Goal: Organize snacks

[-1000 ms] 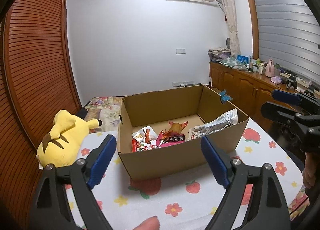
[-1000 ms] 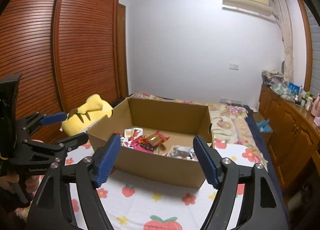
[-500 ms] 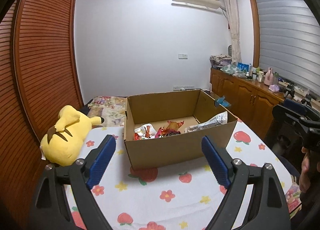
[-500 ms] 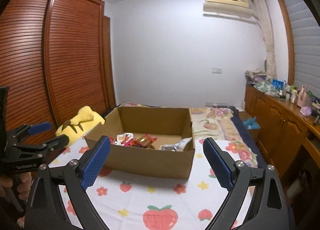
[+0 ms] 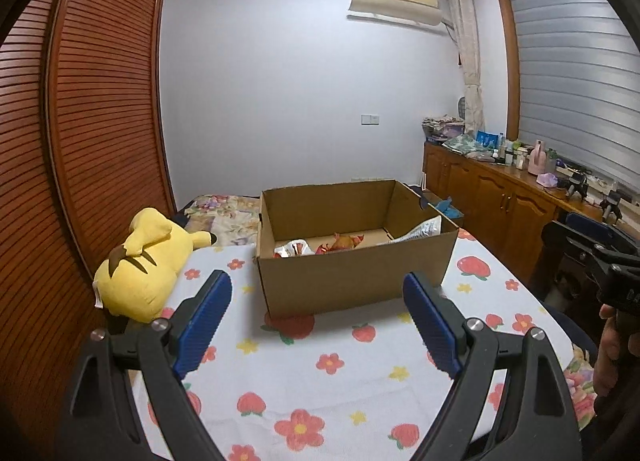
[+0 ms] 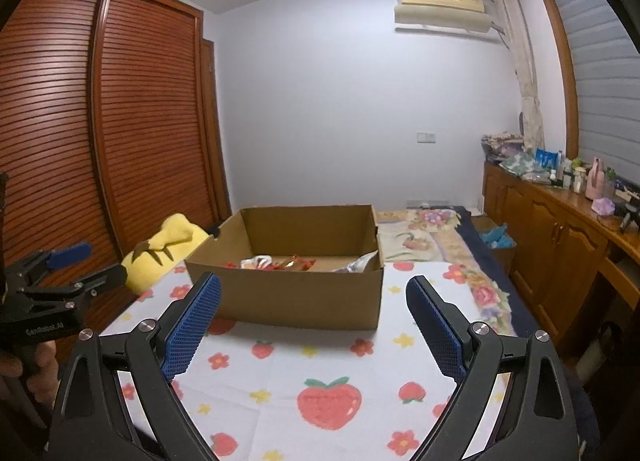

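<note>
A cardboard box (image 5: 352, 281) is sitting toward the far edge of the cloth-covered table (image 5: 320, 381), with snack packets (image 5: 340, 243) lying inside on its floor. A plush toy (image 5: 144, 261) is resting at the table's far left corner, left of the box. A bed (image 6: 424, 237) is lying behind the table, cabinets (image 6: 560, 237) standing to the right.

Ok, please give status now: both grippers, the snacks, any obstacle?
Left gripper open, empty. Right gripper open, empty. Snack packets lie inside cardboard box. Yellow plush beside box, not blocking.
</note>
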`<action>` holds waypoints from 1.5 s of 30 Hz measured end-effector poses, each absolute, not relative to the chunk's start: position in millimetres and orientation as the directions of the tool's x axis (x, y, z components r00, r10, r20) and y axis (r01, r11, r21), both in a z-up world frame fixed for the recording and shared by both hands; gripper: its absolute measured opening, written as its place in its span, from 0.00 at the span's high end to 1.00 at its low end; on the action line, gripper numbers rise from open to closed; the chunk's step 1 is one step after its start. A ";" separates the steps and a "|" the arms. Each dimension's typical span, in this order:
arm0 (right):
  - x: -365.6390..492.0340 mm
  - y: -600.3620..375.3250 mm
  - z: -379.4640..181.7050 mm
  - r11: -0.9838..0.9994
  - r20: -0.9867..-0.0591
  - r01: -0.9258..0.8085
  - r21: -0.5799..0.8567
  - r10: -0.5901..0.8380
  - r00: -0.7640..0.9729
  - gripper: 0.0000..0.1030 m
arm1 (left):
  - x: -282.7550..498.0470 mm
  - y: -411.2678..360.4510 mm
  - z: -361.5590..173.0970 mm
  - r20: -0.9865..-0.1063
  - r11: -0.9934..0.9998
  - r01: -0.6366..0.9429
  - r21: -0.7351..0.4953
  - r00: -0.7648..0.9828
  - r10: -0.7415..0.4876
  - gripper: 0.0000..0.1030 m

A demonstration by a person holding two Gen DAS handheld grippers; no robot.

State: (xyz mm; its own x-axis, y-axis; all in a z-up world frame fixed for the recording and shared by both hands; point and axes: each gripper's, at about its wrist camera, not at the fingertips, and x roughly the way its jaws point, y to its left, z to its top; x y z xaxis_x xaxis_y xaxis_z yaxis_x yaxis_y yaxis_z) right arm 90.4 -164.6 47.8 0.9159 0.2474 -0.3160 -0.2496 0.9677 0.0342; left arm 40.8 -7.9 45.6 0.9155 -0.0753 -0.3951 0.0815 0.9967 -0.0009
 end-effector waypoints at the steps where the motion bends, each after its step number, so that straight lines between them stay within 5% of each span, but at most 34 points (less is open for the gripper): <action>1: 88.3 -164.6 45.7 0.967 -0.318 -0.252 0.044 0.253 0.914 0.07 | 37.8 -8.2 44.3 -0.394 0.997 0.076 0.007 0.917 -0.067 0.14; 45: 69.0 -162.7 39.2 0.973 -0.320 -0.229 0.013 0.221 0.921 0.07 | 16.9 -15.2 36.7 -0.390 0.995 0.099 0.007 0.917 -0.089 0.14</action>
State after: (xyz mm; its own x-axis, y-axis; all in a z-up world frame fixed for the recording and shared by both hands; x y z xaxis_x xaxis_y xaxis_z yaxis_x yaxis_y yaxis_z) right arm 69.0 -162.7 39.2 0.9214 0.2208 -0.3197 -0.2288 0.9734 0.0126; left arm 16.9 -15.2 36.7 0.9165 -0.0887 -0.3900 0.0994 0.9950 0.0073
